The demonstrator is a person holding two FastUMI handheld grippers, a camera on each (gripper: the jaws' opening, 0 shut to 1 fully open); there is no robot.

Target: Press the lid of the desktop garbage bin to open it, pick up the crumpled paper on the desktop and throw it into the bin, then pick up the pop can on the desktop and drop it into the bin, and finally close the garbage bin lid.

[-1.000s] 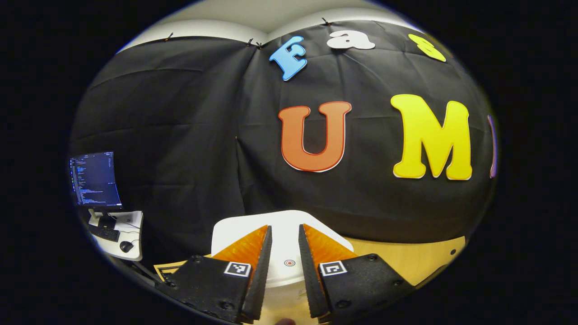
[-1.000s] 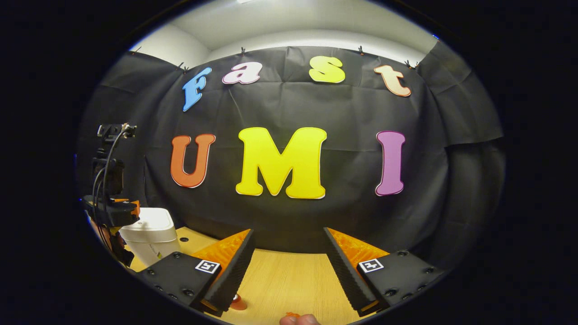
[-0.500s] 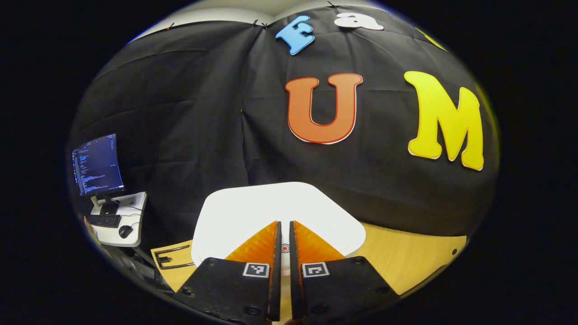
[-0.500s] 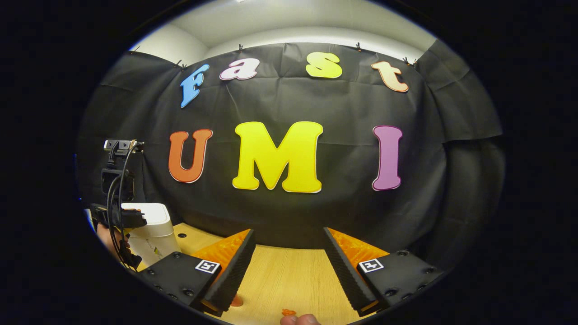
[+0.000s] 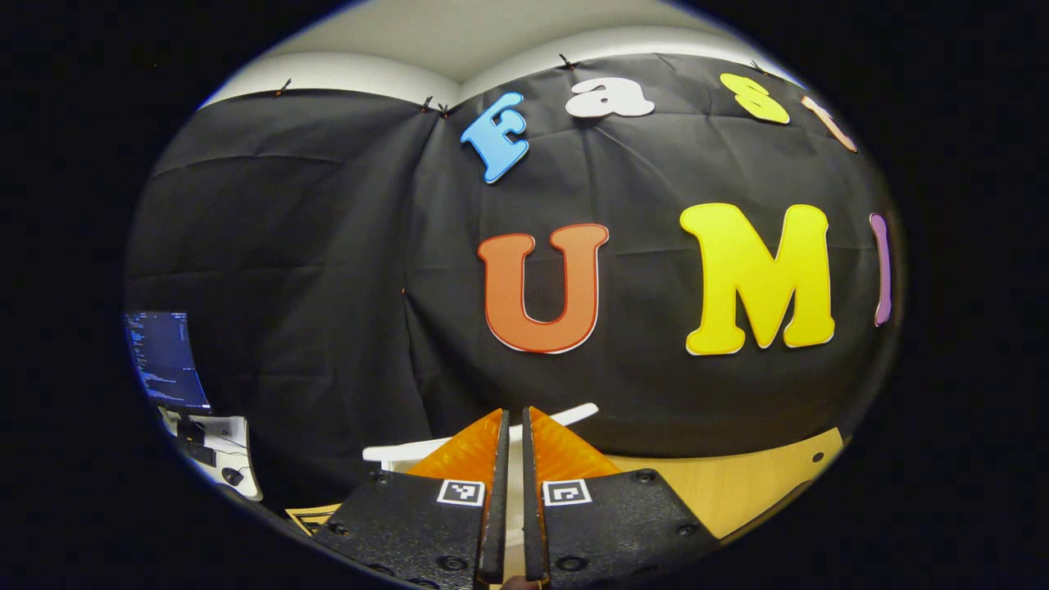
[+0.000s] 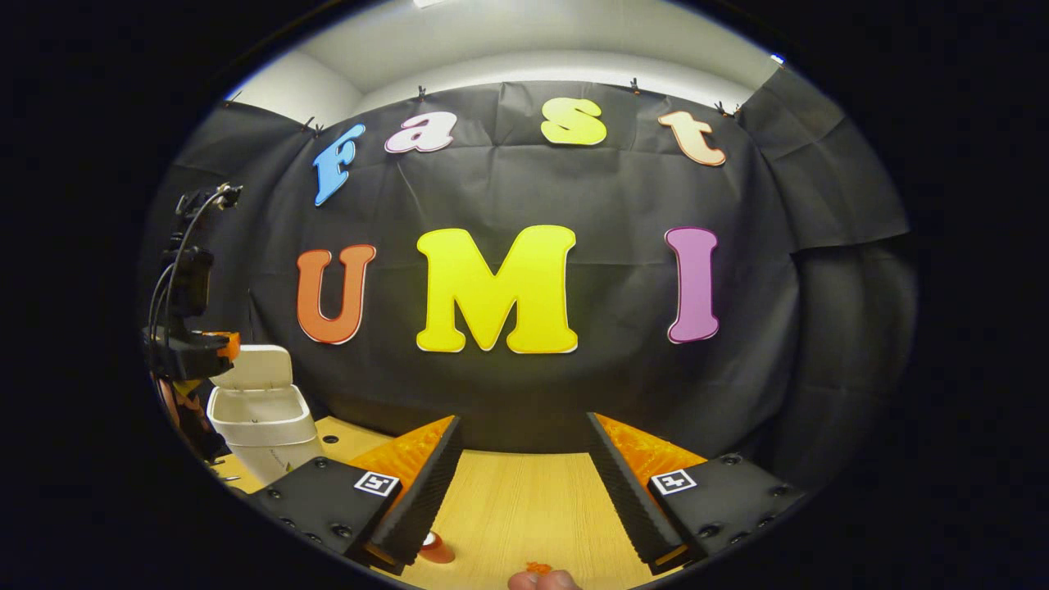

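The white desktop bin stands at the table's far left with its lid tipped up and back, so the inside shows. Just left of the raised lid hangs my left gripper, held by a hand. In the left gripper view that gripper is shut with nothing between its fingers, and the lid's thin white edge crosses right behind the tips. My right gripper is open above the wooden table. A small red-orange round thing peeks out under its left finger.
A monitor and a small white desk stand beyond the table on the left. Bare wood runs to the right of the bin. A fingertip shows at the bottom edge.
The left gripper shut, dipped onto the lid, then rose off it. The lid sprang from flat to upright. The right gripper barely moved.
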